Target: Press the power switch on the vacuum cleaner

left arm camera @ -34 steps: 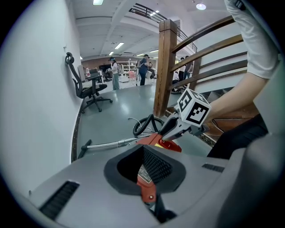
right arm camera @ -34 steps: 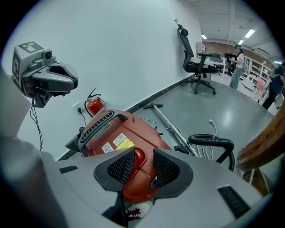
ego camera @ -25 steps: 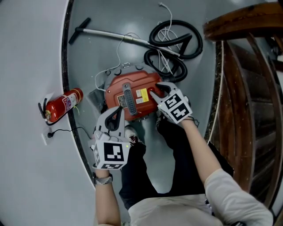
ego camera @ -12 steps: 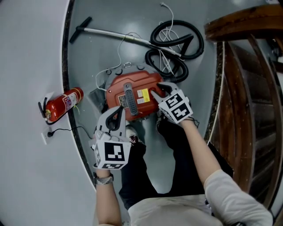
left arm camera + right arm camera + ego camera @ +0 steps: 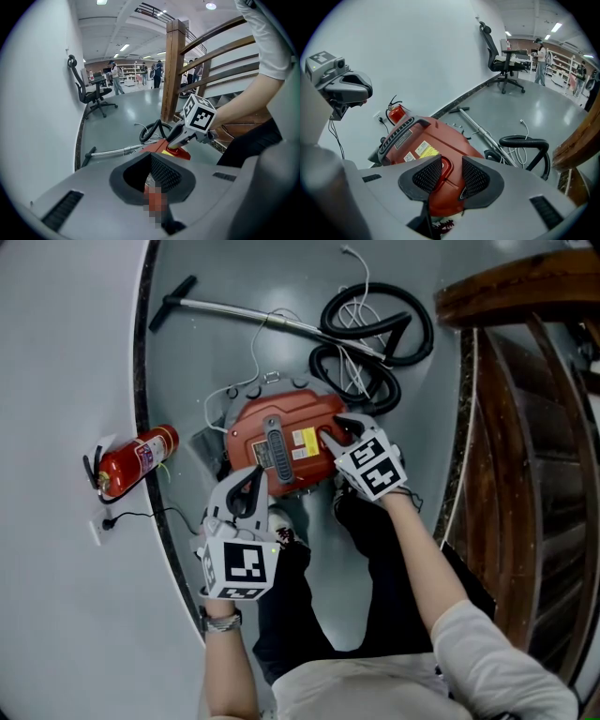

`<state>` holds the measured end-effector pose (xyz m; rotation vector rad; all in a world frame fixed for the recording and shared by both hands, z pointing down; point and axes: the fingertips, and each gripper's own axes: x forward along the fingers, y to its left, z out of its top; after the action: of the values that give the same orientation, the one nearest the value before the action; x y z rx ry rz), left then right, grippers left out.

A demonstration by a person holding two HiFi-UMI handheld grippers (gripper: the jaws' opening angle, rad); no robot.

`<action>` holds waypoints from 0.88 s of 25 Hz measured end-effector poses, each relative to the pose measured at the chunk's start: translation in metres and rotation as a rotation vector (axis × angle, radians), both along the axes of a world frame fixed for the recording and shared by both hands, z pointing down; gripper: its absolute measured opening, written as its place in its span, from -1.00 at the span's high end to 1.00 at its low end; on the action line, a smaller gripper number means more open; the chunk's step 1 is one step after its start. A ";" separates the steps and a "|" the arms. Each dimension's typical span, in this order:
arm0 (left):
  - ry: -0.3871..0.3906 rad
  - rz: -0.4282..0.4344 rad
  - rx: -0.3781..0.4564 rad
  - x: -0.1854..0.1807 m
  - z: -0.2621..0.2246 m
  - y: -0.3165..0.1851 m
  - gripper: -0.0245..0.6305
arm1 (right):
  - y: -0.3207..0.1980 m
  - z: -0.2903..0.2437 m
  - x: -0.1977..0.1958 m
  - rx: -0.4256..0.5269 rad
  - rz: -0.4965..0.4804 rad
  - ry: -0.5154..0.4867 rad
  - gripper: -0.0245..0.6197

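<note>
Head view hides the power switch [image 5: 446, 170] under the right gripper [image 5: 330, 434], whose marker cube covers the right end of the red vacuum cleaner [image 5: 281, 427] on the middle of the floor [image 5: 187, 362]. Right gripper view shows the round red switch between pads held slightly apart, gripping nothing; contact is unclear. The left gripper [image 5: 253, 472] hovers over the cleaner's near edge, masking it, its pads pinched together and empty. A black hose [image 5: 520, 140] and metal wand [image 5: 234, 313] lie beyond. A fire extinguisher [image 5: 136, 460] sits at the floor's left edge. A wooden railing [image 5: 506, 287] is cut off at right.
</note>
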<state>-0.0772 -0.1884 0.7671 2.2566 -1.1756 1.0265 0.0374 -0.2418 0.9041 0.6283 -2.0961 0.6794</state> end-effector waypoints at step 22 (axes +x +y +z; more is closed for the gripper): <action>-0.034 -0.059 0.009 -0.004 -0.037 0.000 0.93 | -0.003 -0.024 0.006 0.044 -0.017 -0.010 0.46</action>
<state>-0.0815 -0.1888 0.7299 2.2058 -1.2554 1.0429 0.0438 -0.2446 0.8797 0.6320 -2.1286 0.6291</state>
